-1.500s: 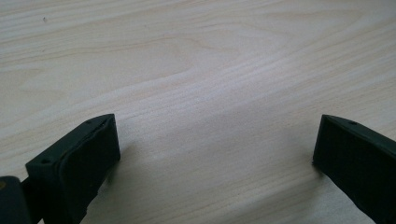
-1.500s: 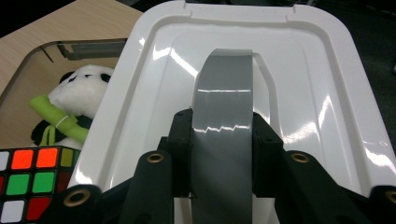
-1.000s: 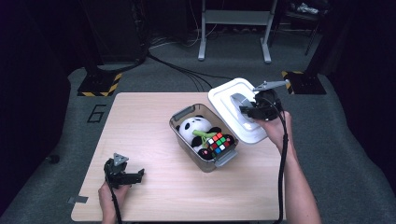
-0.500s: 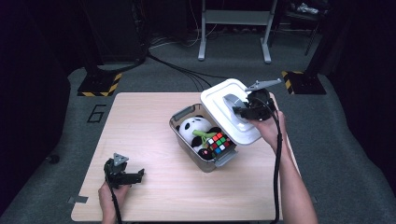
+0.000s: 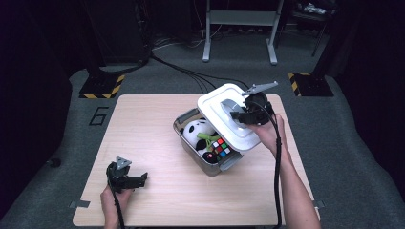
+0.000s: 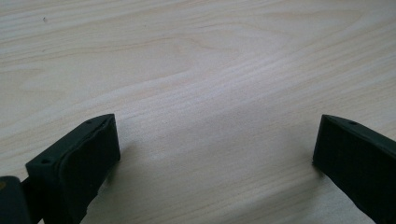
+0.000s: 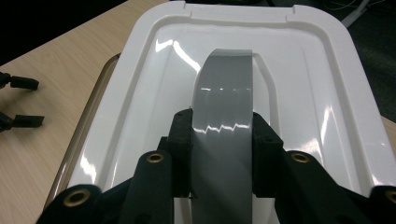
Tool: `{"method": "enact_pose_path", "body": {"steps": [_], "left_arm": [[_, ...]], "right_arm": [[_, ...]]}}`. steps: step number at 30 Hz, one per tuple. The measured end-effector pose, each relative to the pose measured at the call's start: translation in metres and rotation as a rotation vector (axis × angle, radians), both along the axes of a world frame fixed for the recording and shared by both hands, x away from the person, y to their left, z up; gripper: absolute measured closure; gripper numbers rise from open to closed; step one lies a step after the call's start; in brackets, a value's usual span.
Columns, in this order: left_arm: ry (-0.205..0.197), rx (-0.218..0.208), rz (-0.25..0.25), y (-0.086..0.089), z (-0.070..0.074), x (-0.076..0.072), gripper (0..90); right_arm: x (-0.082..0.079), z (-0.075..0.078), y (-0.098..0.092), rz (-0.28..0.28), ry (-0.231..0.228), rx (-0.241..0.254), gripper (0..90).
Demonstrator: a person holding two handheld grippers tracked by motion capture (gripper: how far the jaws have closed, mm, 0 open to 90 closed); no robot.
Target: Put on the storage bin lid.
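**Lid held by its handle over the bin**

The right gripper is clamped on the grey handle of the white lid. In the right gripper view the handle band runs straight up between the two jaws, with a pad pressed against each of its edges, and the lid's glossy top spreads out beyond and to both sides of the jaws. In the high view the lid is carried tilted above the far right part of the grey bin, partly covering it. Below and to the left of the right jaws, inside the bin, a panda toy and a colour cube are seen side by side, uncovered.

The left gripper is held low over the table, well apart from the bin. Its jaws are spread wide, and between them only bare wood is seen.
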State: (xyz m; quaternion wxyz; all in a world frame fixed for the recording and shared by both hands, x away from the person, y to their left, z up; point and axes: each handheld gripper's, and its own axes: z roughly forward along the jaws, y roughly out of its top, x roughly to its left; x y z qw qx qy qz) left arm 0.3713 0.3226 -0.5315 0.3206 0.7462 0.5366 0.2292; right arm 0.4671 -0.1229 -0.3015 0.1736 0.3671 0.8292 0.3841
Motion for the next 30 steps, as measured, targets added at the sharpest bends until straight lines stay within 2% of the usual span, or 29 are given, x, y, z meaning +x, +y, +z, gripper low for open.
{"method": "enact_pose_path", "body": {"steps": [14,30], "left_arm": [[0.003,0.002,-0.003,0.000,0.000,0.000,0.3],[0.003,0.001,-0.003,0.000,0.000,0.000,0.3]], "right_arm": [[-0.001,-0.009,0.021,0.027,0.037,-0.006,66.8],[0.002,-0.024,0.055,0.075,0.095,-0.045,66.7]]}}
